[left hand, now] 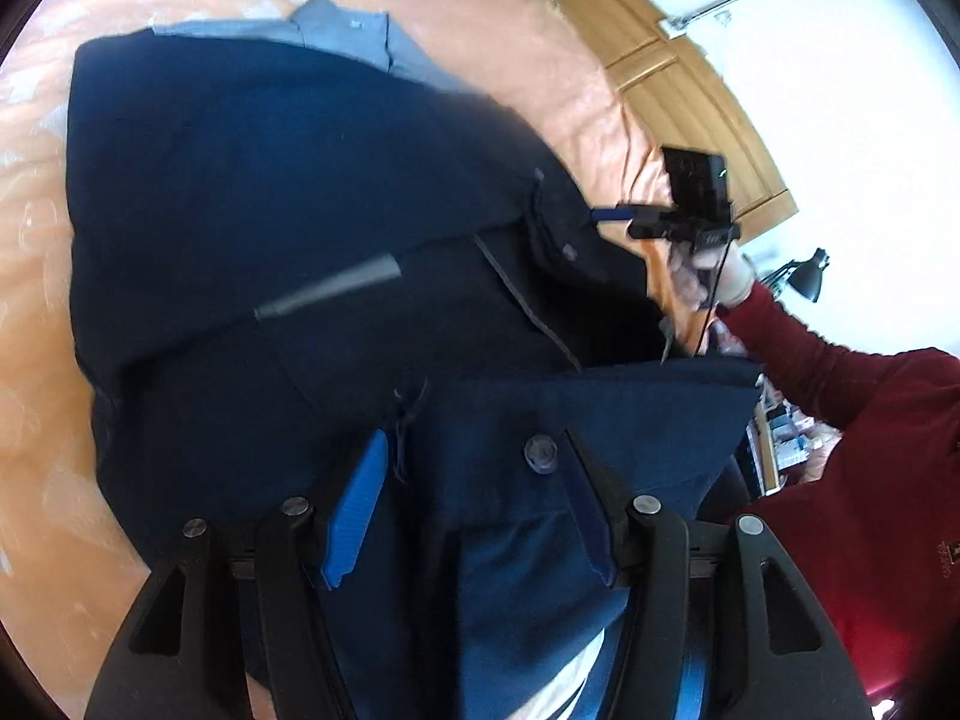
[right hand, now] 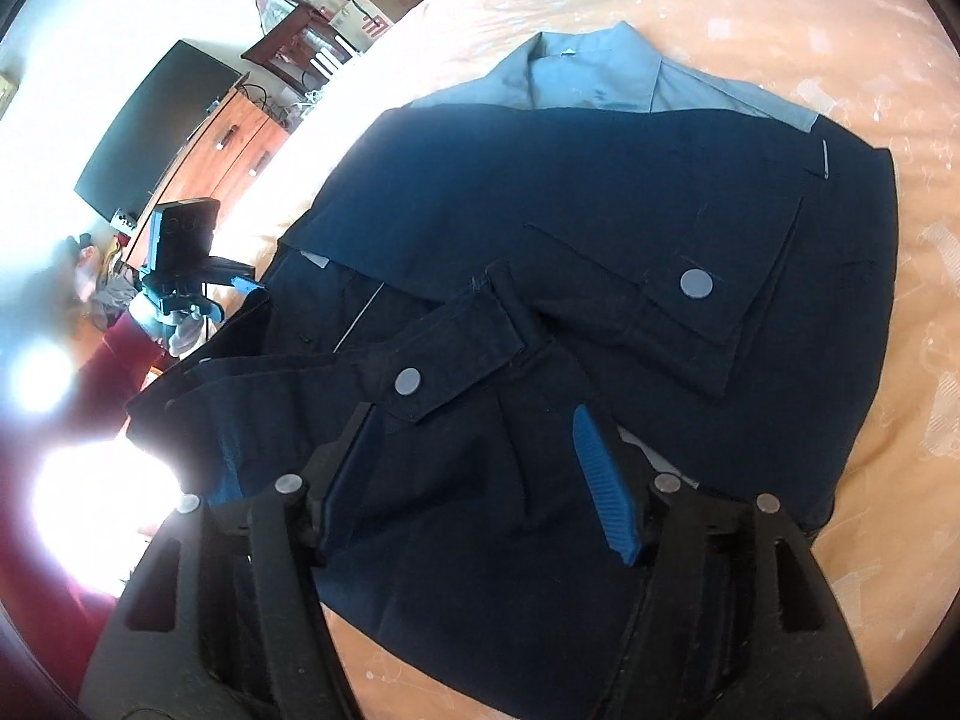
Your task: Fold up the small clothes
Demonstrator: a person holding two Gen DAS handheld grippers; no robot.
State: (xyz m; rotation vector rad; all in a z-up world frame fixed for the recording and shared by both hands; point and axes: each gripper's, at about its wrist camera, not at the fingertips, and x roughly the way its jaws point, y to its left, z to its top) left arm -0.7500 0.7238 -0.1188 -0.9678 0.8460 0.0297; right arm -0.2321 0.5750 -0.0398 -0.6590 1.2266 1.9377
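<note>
Navy shorts (right hand: 600, 228) with grey buttons, pale blue-grey shirt (right hand: 606, 72), on seemingly peach bedspread (right hand: 750, 0).

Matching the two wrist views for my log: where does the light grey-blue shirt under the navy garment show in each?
Left wrist view: grey-blue shirt at top, left of centre, peeking from behind the navy garment.
Right wrist view: top, right of centre, collar visible.
Shared landmark: the orange bedspread.

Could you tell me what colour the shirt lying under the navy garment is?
Light grey-blue shirt, clearest in the right wrist view.
</note>
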